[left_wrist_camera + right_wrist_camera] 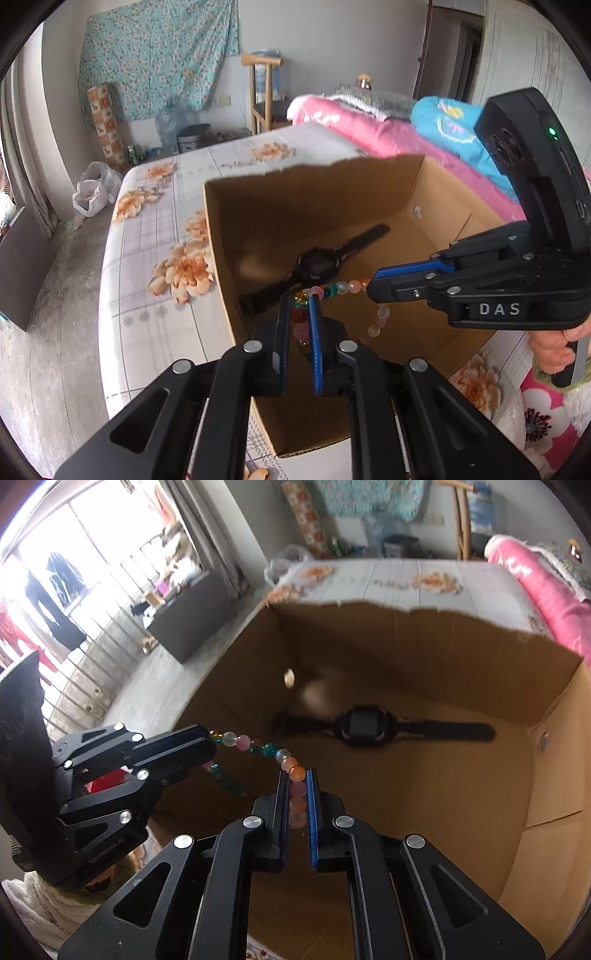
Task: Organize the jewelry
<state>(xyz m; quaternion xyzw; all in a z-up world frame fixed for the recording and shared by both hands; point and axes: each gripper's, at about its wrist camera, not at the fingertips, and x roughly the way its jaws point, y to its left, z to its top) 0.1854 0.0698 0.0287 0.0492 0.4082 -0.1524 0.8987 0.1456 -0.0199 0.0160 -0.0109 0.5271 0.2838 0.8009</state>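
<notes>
Both grippers — left gripper (300,301), right gripper (297,775) — pinch the bead bracelet (341,288) above the boxed watch (318,264).

We see a bed (155,221) with a flowered sheet, pink bedding (369,129) (a blue pillow (450,125) beside it), a wooden chair (262,92), and a floral cloth (155,55) on the wall.

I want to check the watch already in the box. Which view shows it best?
The right wrist view: the black watch lies fully visible, face up, on the cardboard box floor. In the left wrist view the bead bracelet crosses its lower strap.
</notes>
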